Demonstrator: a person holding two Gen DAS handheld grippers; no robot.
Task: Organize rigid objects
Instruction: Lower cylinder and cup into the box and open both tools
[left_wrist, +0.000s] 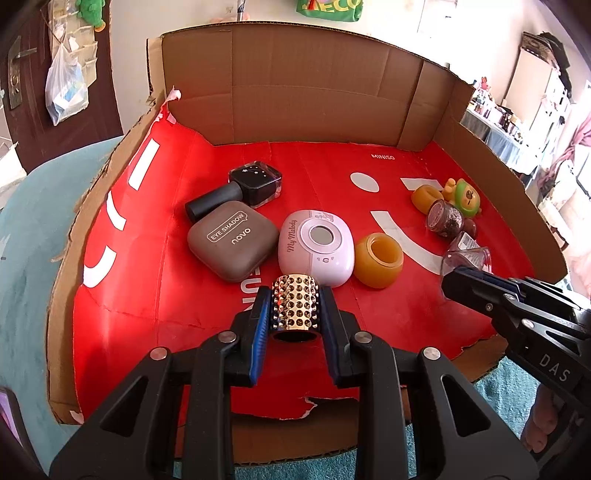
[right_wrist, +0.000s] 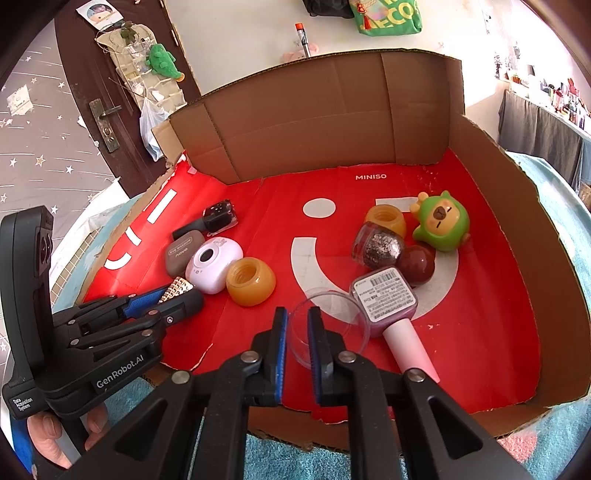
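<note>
While left tool clamps studded cylinder, right tool grips clear cup.

- Studded cylinder: gold-toned metallic look, glossy, rough with raised studs.
- Left claw: matt black plastic; ribbed blue pads.
- Right claw: same matt black plastic, ribbed blue pads.
- Clear cup: transparent smooth plastic.
- Eyeshadow case: taupe, matt, smooth.
- Pink compact: glossy smooth plastic.
- Amber ring jar: translucent, waxy sheen.
- Black nail polish bottle: glossy glass-like body, matt cap.
- Cardboard box: brown corrugated walls, torn edges; floor glossy red printed.
- Green figurine: smooth, semi-gloss.
- Teal cloth: fuzzy pile.
</note>
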